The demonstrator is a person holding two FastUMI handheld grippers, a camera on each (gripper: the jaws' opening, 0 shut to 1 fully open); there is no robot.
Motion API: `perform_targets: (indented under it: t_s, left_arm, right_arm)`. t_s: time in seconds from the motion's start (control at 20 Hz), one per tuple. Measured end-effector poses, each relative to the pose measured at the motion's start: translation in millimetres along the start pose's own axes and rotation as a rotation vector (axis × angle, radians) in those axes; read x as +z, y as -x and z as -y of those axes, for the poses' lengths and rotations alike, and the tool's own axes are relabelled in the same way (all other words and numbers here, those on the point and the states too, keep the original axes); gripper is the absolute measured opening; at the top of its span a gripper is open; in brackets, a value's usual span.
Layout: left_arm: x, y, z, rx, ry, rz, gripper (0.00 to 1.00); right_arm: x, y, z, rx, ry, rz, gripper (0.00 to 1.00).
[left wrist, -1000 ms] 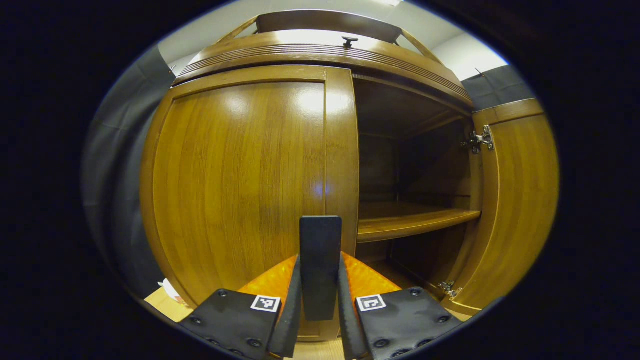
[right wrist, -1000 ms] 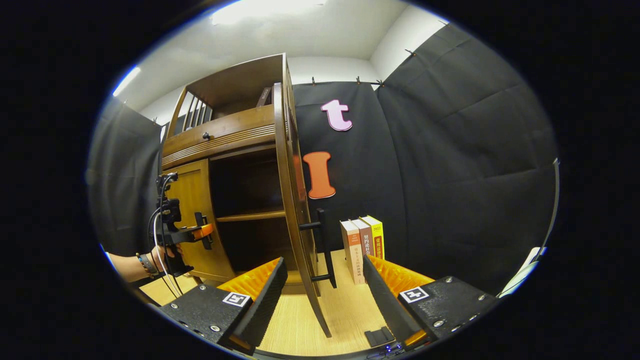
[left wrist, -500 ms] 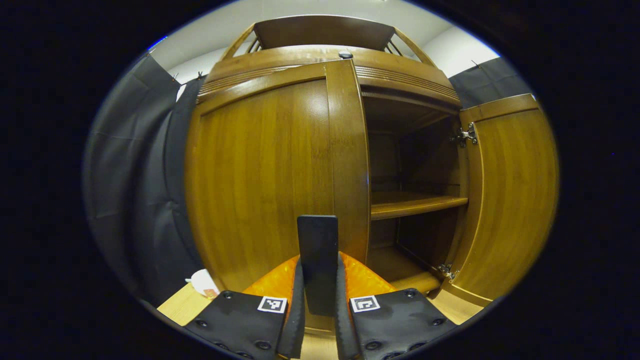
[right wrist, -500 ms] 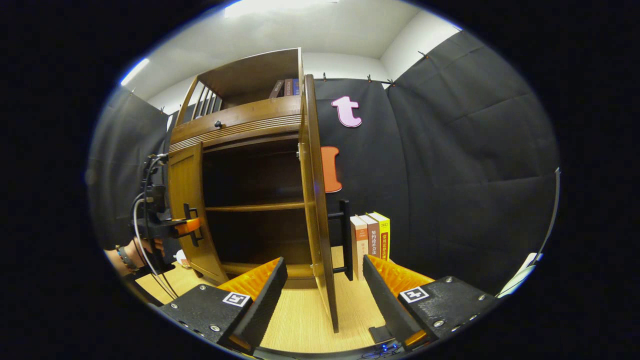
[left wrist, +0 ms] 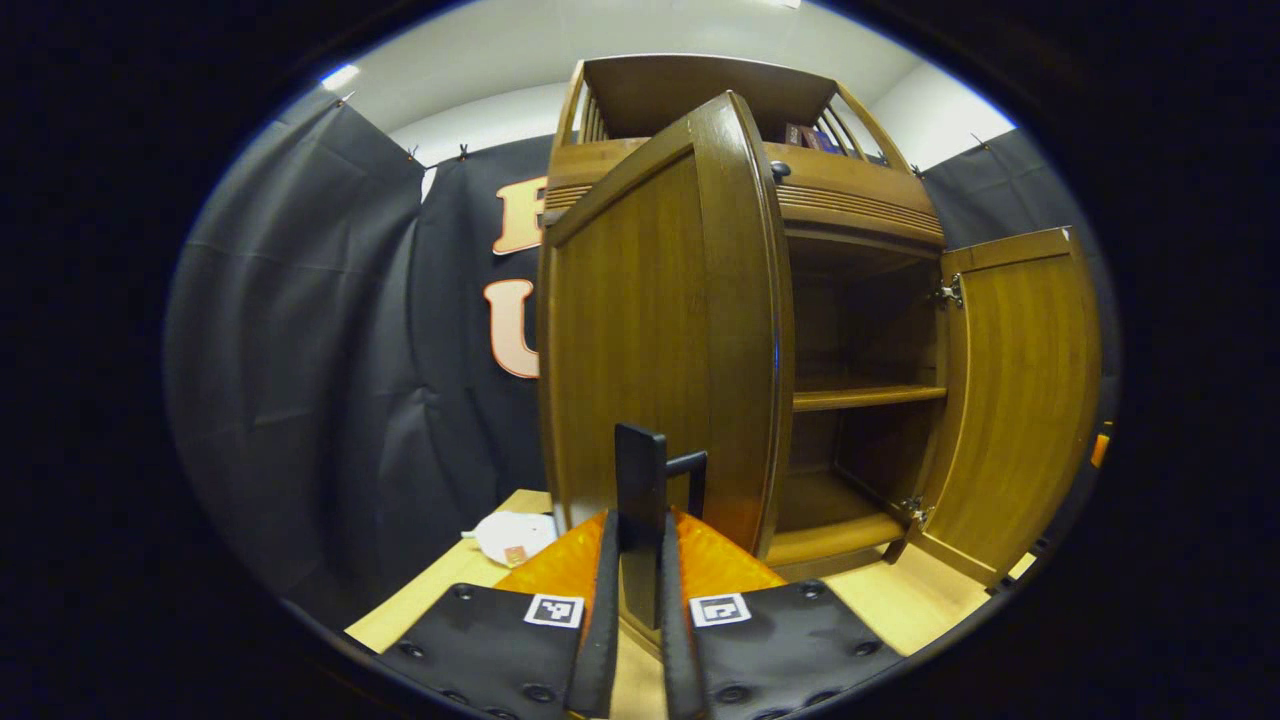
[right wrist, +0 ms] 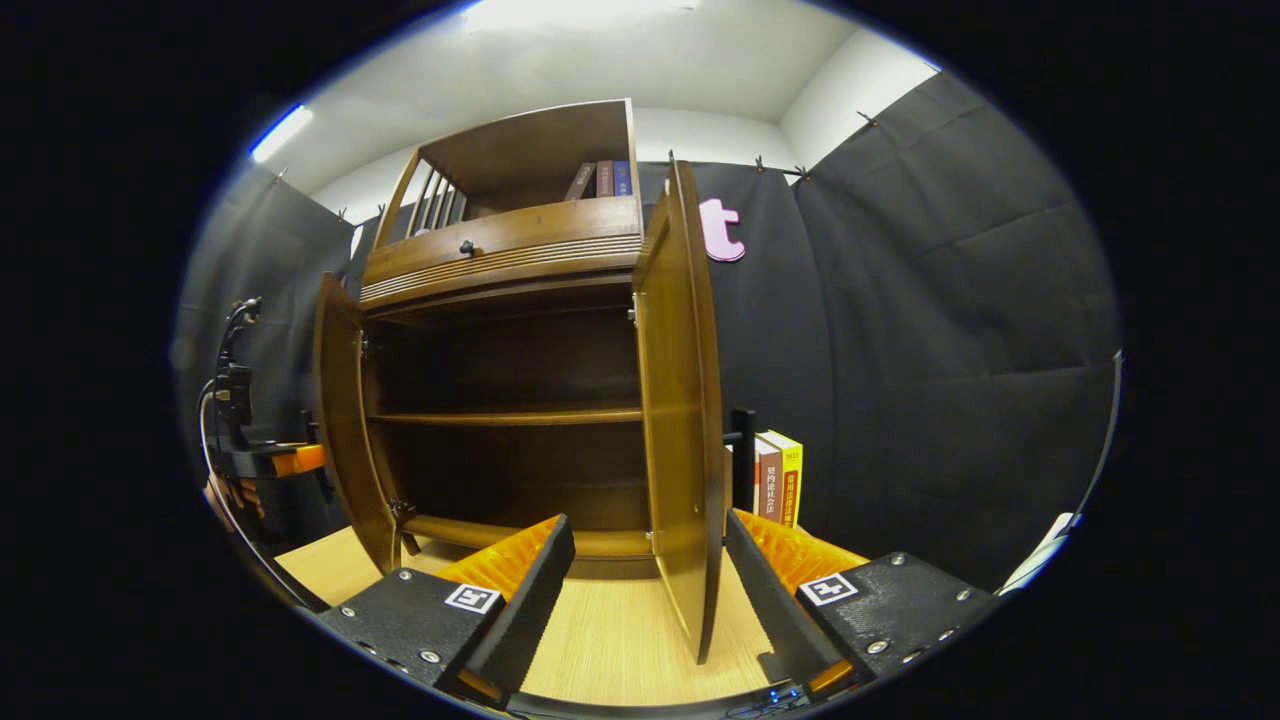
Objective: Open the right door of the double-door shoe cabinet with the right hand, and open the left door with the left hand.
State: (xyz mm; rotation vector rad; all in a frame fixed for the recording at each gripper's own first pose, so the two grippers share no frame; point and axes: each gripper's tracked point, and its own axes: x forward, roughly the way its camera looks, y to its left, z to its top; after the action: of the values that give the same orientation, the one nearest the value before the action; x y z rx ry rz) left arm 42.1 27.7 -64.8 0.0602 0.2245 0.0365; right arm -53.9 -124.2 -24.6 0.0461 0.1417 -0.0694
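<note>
Black cloth walls and a white ceiling around a light wooden desk [right wrist: 600, 640]; brown wooden double-door shoe cabinet [right wrist: 505, 250] standing on it, ahead of both grippers.

Left gripper view: left gripper [left wrist: 637, 610] closed narrowly on the black bar handle [left wrist: 640, 500] of the left cabinet door [left wrist: 640, 340], both fingers pressing its sides. Door swung out toward the gripper, edge-on just right of the handle. Beyond, dark interior with one wooden shelf [left wrist: 865, 398] and the right cabinet door [left wrist: 1015, 390] standing open far to the right, metal hinges at its top and bottom. White crumpled object [left wrist: 515, 535] lying on the desk to the left of the gripper, near the door's foot.

Right gripper view: right gripper [right wrist: 650, 600] spread wide, holding nothing, with the right door's lower edge straight ahead between the fingers, not touching them. Black handle [right wrist: 742, 460] on that door's far side, row of upright books [right wrist: 780, 478] just past it on the desk. More books [right wrist: 600, 180] on the cabinet's top shelf. Left gripper far off to the left, at the open left door.
</note>
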Motion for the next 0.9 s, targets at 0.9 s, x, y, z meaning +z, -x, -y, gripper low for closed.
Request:
perform_targets:
  t_s: [0.9]
  left_arm:
    - [-10.2,10.6,-157.7,-0.181,0.027,0.036,0.14]
  right_arm:
    - [13.1,9.1,-56.7,-0.021,0.017,0.006,0.93]
